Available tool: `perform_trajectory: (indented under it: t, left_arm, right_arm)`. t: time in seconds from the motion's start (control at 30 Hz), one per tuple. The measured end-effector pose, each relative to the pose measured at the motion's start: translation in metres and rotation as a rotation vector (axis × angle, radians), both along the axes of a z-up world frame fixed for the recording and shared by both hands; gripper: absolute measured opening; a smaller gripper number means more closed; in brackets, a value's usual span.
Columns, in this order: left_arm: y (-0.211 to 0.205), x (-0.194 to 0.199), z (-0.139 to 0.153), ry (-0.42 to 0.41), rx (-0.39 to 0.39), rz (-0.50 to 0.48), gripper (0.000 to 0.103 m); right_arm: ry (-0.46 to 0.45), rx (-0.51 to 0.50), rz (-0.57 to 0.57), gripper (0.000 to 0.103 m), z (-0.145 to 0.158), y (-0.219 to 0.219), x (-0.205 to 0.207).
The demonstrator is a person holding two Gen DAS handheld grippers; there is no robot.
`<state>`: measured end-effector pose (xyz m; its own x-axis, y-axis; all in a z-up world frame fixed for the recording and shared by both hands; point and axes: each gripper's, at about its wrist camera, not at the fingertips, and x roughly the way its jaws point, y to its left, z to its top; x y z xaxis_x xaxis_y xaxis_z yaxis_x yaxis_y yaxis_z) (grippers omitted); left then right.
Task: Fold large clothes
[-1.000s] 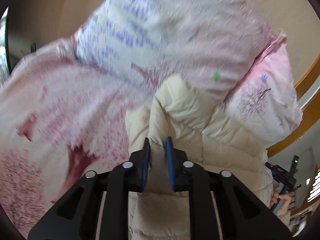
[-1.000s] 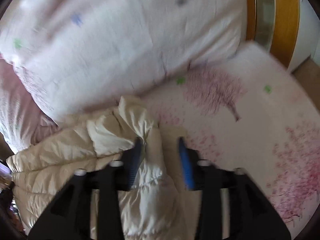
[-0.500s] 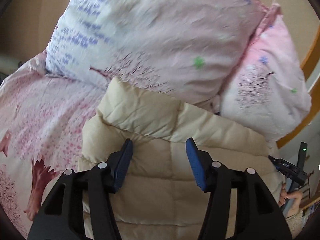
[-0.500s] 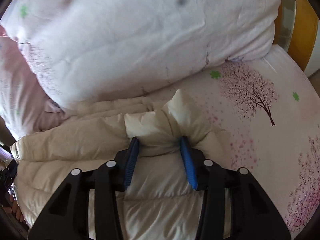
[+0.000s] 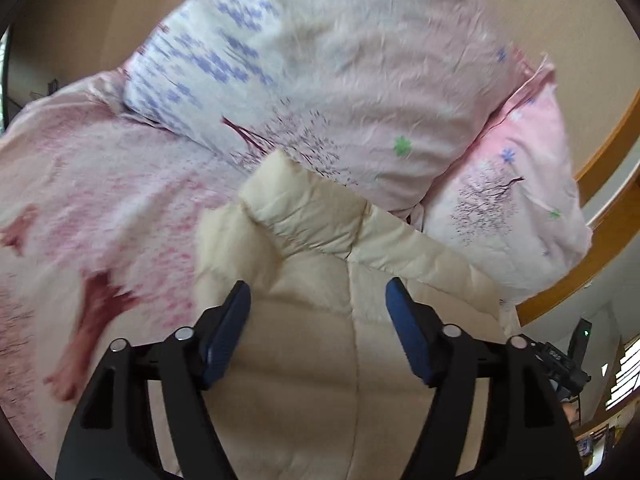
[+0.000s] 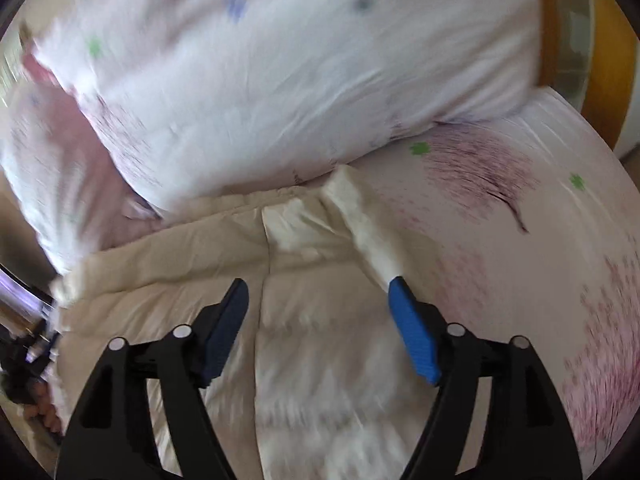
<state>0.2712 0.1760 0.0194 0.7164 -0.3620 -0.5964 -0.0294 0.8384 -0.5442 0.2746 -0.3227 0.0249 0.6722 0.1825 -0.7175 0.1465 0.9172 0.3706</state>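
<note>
A cream quilted puffer jacket (image 5: 320, 320) lies flat on the pink blossom-print bed sheet (image 5: 100, 200), its collar (image 5: 304, 208) towards the pillows. My left gripper (image 5: 318, 300) hovers over the jacket just below the collar; its jaws are opening and the blue pads press on nothing. In the right wrist view the same jacket (image 6: 312, 320) fills the lower middle, its collar (image 6: 360, 216) near the right pad. My right gripper (image 6: 318, 300) stands wide above it, jaws opening, gripping nothing.
Two large printed pillows (image 5: 340, 72) (image 5: 516, 200) lie just beyond the collar. A wooden bed frame (image 5: 600, 216) runs along the right, and also stands at the top right of the right wrist view (image 6: 608, 48). A person's hand (image 6: 40, 408) shows at the lower left.
Both grippers have let go of the jacket and spread wide. The bunched folds that they held now lie flat on the bed, collar spread out.
</note>
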Motion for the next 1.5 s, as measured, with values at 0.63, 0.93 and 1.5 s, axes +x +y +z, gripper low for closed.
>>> perform_trajectory:
  t: [0.63, 0.93, 1.5]
  left_arm:
    - [-0.025, -0.061, -0.028, 0.062, 0.174, -0.108, 0.071]
    - [0.034, -0.086, -0.017, 0.035, -0.038, -0.049, 0.075]
    - [0.032, -0.083, -0.063, 0.196, -0.304, -0.101, 0.069]
  right_arm:
    - [0.054, -0.088, 0.064, 0.049, -0.049, 0.022, -0.079]
    - [0.051, 0.232, 0.010, 0.085, -0.036, -0.033, -0.105]
    - [0.206, 0.479, 0.122, 0.061, -0.077, -0.031, -0.088]
